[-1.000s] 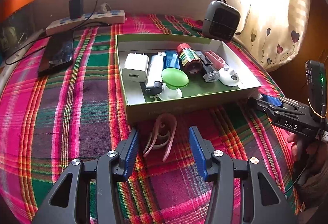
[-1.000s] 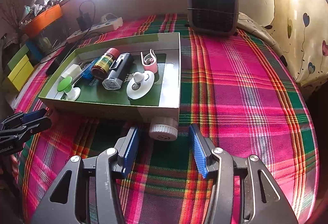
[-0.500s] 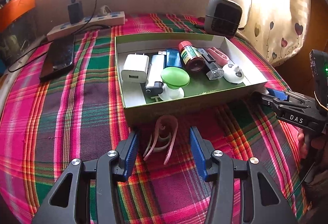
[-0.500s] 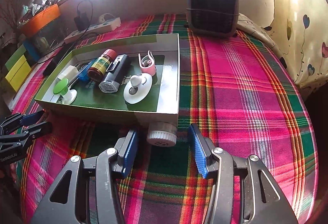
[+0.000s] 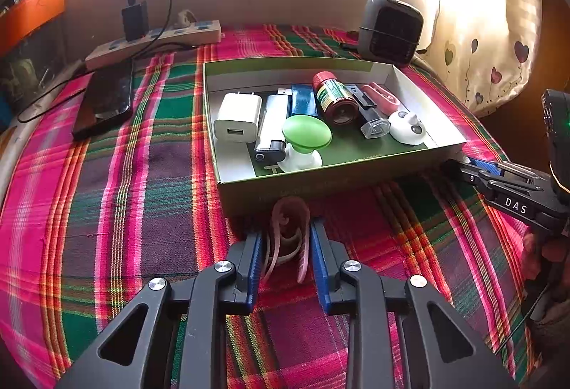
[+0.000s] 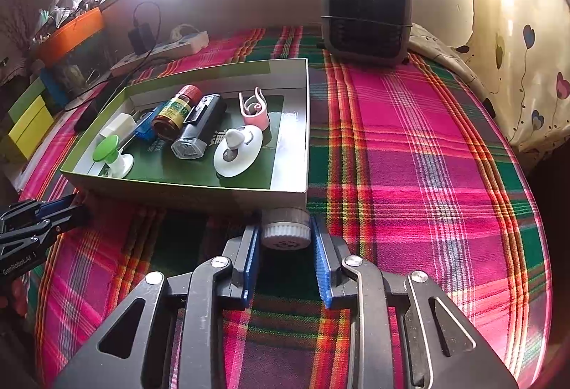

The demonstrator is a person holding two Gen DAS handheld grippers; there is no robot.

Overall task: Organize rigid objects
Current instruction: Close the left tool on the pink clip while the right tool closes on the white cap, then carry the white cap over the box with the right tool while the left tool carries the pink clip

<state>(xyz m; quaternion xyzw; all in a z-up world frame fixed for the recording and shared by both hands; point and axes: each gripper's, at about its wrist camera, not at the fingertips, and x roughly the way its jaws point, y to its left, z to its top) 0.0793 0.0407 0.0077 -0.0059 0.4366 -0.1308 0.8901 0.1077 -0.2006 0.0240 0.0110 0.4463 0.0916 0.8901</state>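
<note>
Both jaws narrowed: clip [image 5: 286,228] left, cap [image 6: 285,228] right

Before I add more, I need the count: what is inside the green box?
Inside the green box: white charger, white lighter, blue stick, red-capped bottle, black cylinder, pink clip, white suction hook, green knob. Anything beneath them is hidden.

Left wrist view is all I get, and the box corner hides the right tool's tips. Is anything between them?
Observer: Yes, the right tool has a white ribbed cap between its fingers; its jaws are closing on it.
Operator: Where does the cap lie?
Observer: On the plaid cloth, against the box's near wall at its right corner.
Operator: Anything off my left edge?
Observer: Yellow and green blocks at the table's left edge.
</note>
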